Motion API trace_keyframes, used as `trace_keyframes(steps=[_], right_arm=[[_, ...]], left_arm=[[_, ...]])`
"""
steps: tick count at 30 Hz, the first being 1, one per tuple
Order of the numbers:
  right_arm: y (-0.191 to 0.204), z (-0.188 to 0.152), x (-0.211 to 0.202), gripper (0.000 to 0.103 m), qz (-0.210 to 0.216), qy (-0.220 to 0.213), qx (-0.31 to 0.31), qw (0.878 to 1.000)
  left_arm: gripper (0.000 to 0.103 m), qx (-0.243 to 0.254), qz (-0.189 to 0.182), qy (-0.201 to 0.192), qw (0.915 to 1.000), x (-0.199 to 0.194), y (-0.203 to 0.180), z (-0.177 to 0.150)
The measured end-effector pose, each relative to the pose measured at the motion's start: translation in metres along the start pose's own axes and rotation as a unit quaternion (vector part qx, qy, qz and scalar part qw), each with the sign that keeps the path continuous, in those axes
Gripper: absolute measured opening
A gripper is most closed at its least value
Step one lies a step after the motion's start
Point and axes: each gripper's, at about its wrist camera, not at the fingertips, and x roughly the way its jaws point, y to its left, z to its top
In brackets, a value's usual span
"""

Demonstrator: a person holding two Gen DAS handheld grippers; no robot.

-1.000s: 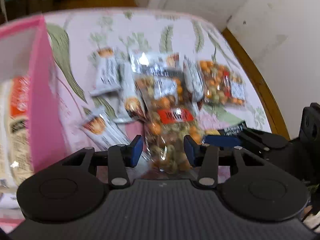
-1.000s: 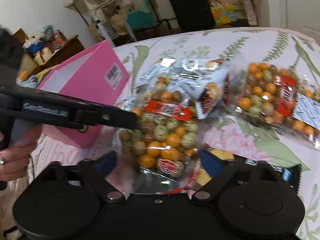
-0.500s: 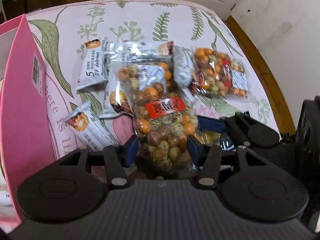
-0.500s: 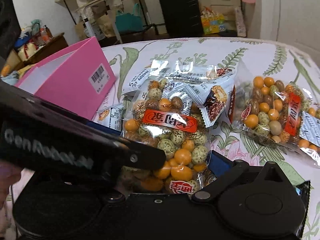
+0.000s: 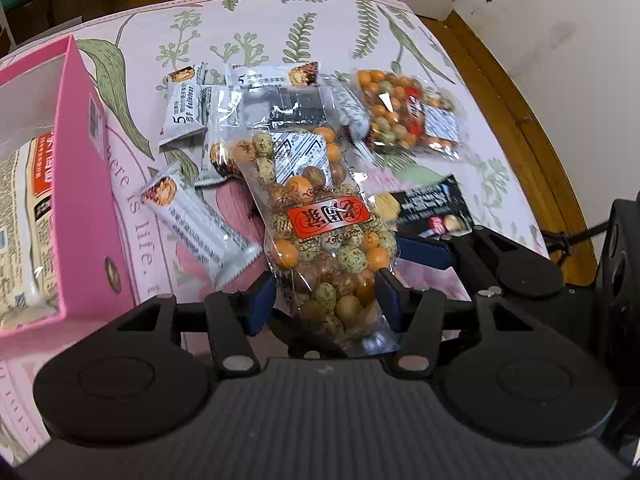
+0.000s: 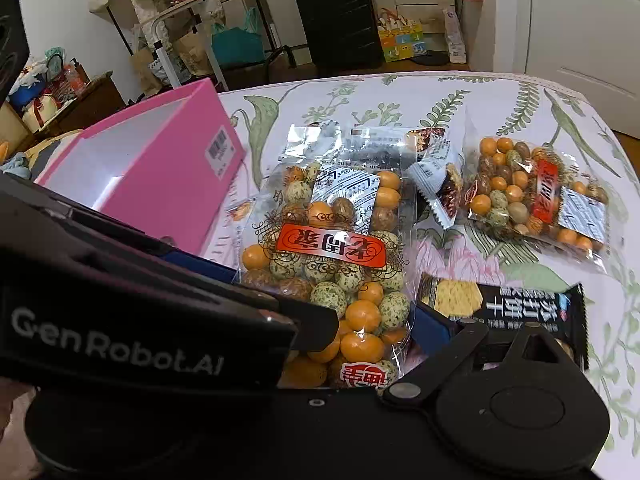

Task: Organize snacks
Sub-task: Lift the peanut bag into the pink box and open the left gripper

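A clear bag of mixed coated nuts with a red label (image 5: 328,240) lies on the floral tablecloth; it also shows in the right wrist view (image 6: 332,256). My left gripper (image 5: 326,300) has its blue pads on both sides of the bag's near end, touching it. My right gripper (image 6: 352,332) is open, close beside the left one, with the same bag between its fingers; its left finger is hidden behind the left gripper. A pink box (image 5: 84,208) at the left holds a white snack pack (image 5: 24,216).
A second nut bag (image 5: 408,116) lies at the far right. Several white snack bars (image 5: 196,224) lie between box and bag. A black cracker pack (image 6: 504,308) lies by the right gripper. The table's wooden edge (image 5: 532,132) runs along the right.
The left gripper has moved in over the nut bag's near end and its pads have closed against it. The right gripper stayed wide beside it.
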Motion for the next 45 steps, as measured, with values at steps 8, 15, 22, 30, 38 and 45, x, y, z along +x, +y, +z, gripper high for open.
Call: trace_keyframes(steps=[8,15,22,30,38,45], right_arm=[[0.028,-0.006,-0.037,0.097,-0.003,0.009,-0.006,1.000],[0.062,-0.001,-0.060,0.097,0.007,0.005,-0.039,0.999],[0.100,0.024,-0.069,0.098,0.073,-0.024,-0.082,0.994],[0.146,0.064,-0.033,0.099,0.149,-0.016,-0.104,0.983],[0.182,0.106,0.050,0.099,0.214,0.027,-0.091,0.972],[0.213,0.117,0.101,0.101,0.204,0.059,-0.078,0.974]], left_arm=[[0.054,-0.003,-0.004,0.012,0.9999,-0.041,-0.005,-0.019],[0.054,-0.021,-0.002,-0.003,0.9998,-0.085,0.008,-0.034],[0.054,-0.051,0.013,-0.044,0.9976,-0.139,0.048,-0.041],[0.055,-0.113,0.041,-0.078,0.9897,-0.169,0.122,-0.035],[0.055,-0.190,0.052,-0.084,0.9769,-0.153,0.218,-0.020],[0.056,-0.213,0.066,-0.079,0.9715,-0.135,0.274,-0.012]])
